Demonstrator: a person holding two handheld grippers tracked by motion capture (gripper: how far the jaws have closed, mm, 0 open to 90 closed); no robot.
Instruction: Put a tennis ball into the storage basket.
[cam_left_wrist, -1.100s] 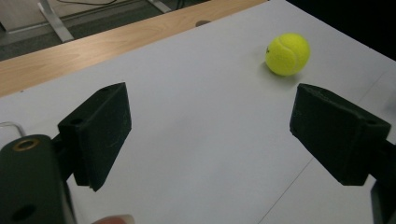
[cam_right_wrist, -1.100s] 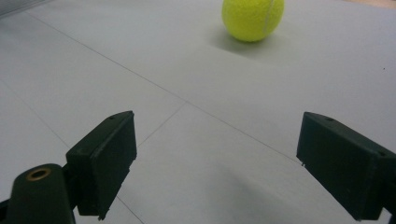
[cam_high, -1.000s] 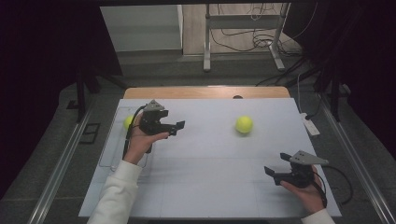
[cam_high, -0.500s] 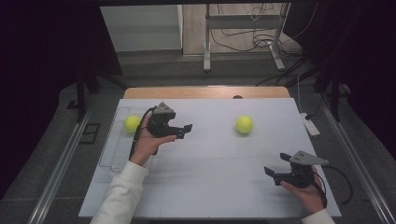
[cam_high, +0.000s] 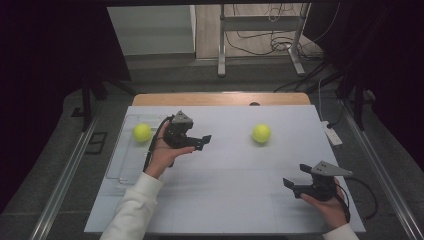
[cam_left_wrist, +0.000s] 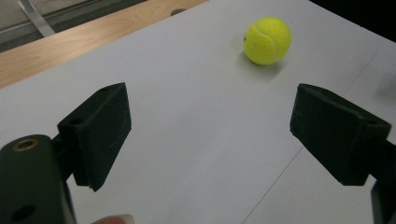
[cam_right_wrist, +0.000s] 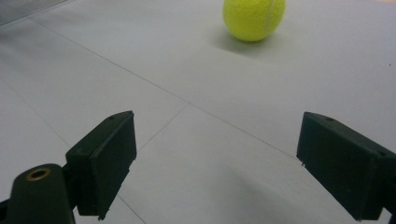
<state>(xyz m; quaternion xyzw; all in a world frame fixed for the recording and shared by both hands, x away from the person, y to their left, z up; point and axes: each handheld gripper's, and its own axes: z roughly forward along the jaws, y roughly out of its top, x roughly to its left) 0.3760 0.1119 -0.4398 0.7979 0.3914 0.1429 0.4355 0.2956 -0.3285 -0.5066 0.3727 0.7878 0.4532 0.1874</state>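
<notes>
My left gripper (cam_high: 201, 141) hangs above the table's (cam_high: 225, 200) left half, a little back from the middle, its jaws pointing toward the right edge. They stand wide apart with nothing between them; in the left gripper view I see only bare white tabletop in the gap. Ahead of them, well apart, a yellow tennis ball (cam_high: 261, 133) rests on the white surface in the far right part of the table, near the far edge where a strip of bare wood (cam_high: 220, 98) shows.

A second tennis ball (cam_high: 142, 132) sits just behind my left hand (cam_high: 167, 152), near the left edge toward the far corner. It seems to lie inside a shallow clear tray (cam_high: 120, 165) that runs along that edge, though the tray's outline is faint from above.

My right gripper (cam_high: 295, 183) is near the front right corner, low over the table, jaws facing left. They too are spread wide and empty, and in the right gripper view the first ball lies beyond them, well clear of the pads.
</notes>
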